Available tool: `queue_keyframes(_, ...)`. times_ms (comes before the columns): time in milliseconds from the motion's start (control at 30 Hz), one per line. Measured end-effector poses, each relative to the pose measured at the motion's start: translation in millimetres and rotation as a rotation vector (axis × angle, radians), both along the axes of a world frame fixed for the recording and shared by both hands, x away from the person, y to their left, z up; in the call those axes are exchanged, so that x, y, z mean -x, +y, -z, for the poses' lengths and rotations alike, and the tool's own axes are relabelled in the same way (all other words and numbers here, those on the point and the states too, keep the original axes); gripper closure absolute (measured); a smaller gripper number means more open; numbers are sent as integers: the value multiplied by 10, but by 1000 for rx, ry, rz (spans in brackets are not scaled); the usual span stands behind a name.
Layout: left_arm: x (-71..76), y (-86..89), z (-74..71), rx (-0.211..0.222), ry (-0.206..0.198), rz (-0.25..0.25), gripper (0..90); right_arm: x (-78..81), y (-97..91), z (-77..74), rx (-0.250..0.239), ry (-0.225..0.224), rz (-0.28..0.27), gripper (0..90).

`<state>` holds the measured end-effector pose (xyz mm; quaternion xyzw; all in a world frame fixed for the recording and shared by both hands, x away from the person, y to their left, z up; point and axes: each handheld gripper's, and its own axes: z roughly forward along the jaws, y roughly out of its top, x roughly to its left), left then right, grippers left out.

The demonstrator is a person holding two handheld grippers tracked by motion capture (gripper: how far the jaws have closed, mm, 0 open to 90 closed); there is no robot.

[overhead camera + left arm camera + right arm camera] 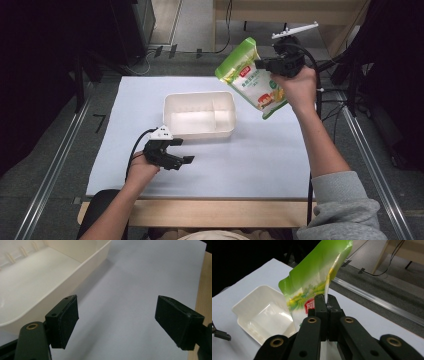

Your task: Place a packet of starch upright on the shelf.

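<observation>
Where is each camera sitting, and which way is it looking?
High view: above the person's side, looking forward and down at the table; both forearms and tools show.
Left gripper view: on the left tool, looking along its open jaws, beside the tray.
Right gripper view: on the right tool, pinching the green bag.
Shared: every view shows the tray.

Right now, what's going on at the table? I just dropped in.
A person is working with a gripper in each hand. The right gripper is shut on the edge of a green food pouch and holds it in the air, tilted, up beside the right end of the white bin, which looks empty. The left gripper rests with its jaws open on the white table cover, just in front of the bin, holding nothing.
</observation>
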<state>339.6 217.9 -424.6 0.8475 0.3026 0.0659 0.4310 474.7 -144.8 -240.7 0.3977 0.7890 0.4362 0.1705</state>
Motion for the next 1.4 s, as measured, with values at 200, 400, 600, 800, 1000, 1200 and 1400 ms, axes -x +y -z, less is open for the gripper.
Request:
queue_keyframes(200,2,1,-3,2,1,0,197,-39,213,-65,11,-7,-26,900)
queue_keyframes(400,-1,4,0,1,4,-5,197,-119,516,-84,3,1,-56,900)
queue_keyframes(600,1,12,-4,12,6,0,197,-192,765,-57,9,12,-77,900)
queue_keyframes(800,5,10,-8,9,4,2,197,-244,984,-37,16,16,-93,900)
queue_keyframes(1000,6,11,-9,7,4,4,197,-298,1278,17,18,24,-123,900)
queue_keyframes(1200,8,6,-7,19,5,7,197,-335,1547,97,14,39,-147,900)
queue_keyframes(1400,9,13,-11,25,4,5,197,-350,1797,165,8,46,-174,900)
